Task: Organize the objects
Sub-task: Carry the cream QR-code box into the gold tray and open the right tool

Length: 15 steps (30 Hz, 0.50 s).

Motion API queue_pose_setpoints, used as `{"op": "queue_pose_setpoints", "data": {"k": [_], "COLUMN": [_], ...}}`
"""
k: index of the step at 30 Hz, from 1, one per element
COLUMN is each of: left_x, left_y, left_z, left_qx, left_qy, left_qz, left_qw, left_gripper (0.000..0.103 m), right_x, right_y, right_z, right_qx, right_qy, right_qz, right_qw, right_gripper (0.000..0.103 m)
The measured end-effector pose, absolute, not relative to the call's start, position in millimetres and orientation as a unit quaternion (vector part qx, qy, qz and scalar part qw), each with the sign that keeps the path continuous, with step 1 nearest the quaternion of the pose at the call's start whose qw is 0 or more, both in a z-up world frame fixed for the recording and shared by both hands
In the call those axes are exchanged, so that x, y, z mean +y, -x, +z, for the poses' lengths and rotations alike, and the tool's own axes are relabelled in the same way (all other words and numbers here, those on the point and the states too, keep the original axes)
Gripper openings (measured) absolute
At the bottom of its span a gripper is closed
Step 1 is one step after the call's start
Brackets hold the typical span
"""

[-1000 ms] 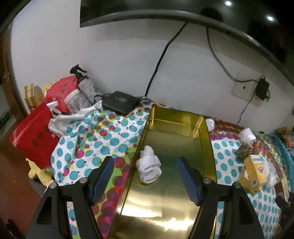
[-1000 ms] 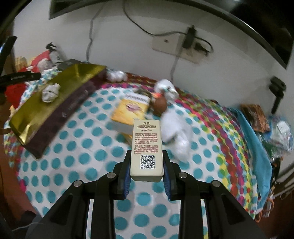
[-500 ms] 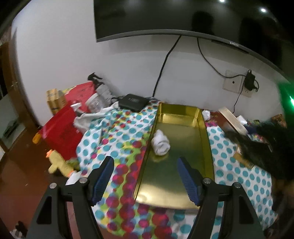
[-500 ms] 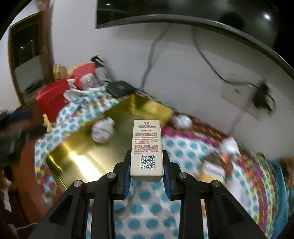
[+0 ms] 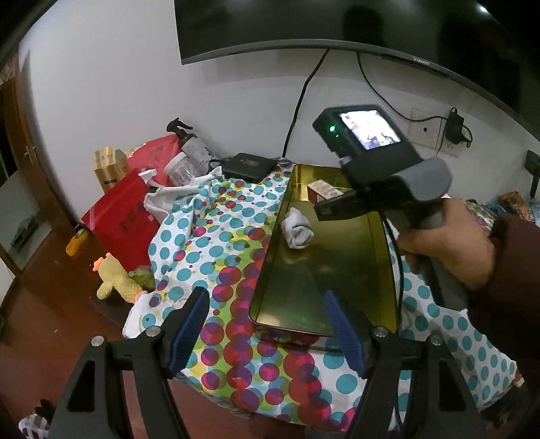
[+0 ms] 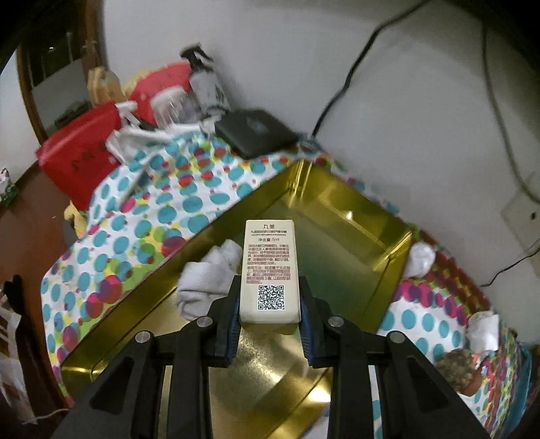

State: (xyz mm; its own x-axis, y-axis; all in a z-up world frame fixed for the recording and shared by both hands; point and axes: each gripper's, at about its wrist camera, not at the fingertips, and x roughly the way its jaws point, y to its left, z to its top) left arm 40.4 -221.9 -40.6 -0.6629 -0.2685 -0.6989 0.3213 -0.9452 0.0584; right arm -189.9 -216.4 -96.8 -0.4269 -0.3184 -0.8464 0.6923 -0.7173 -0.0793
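Nearest the camera in the left wrist view, the left tongs are spread wide with nothing between the blue pads, hanging over the near edge of the worktop's polka-dot cloth, just short of the near end of the gold tray. Over on the right wrist view, the right tongs are clenched tight on a small cream box with a QR code and printed text on top, and it's held above the tray floor, sticking out forward from the pads. Right beside the box, to its left, a rolled white sock lies in the tray; in the left view that same sock sits around the tray's middle, toward the left wall. The person's right hand in a dark red sleeve grips the handle of the right tool over the tray's right side, its little screen lit up. Farther back, off the tray's far corner, there's a flat black box with a cable going up the wall. To the far left: a red bag, a clear jar, a spray bottle, and a yellow plush toy down by the edge. More white socks lie on the cloth just outside the tray's right corner. A TV hangs on the wall at the very back.
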Motion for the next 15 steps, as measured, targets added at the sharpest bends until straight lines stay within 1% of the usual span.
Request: {"op": "queue_pose_setpoints", "data": {"k": [9, 15], "left_x": [-235.6, -236.1], "left_y": [-39.1, -36.9], "left_z": [-51.8, -54.3], "left_qx": [0.063, 0.065], "left_qy": [-0.397, -0.404], "left_qz": [-0.902, -0.899], "left_qw": [0.16, 0.157], "left_gripper": [0.073, 0.073], "right_x": [-225.8, -227.5], "right_y": [204.3, 209.6], "right_z": [-120.3, -131.8], "right_qx": [0.22, 0.227], "right_qy": [-0.47, -0.48], "right_qz": [-0.804, -0.799], "right_qw": [0.291, 0.281], "right_gripper": [0.028, 0.028]}}
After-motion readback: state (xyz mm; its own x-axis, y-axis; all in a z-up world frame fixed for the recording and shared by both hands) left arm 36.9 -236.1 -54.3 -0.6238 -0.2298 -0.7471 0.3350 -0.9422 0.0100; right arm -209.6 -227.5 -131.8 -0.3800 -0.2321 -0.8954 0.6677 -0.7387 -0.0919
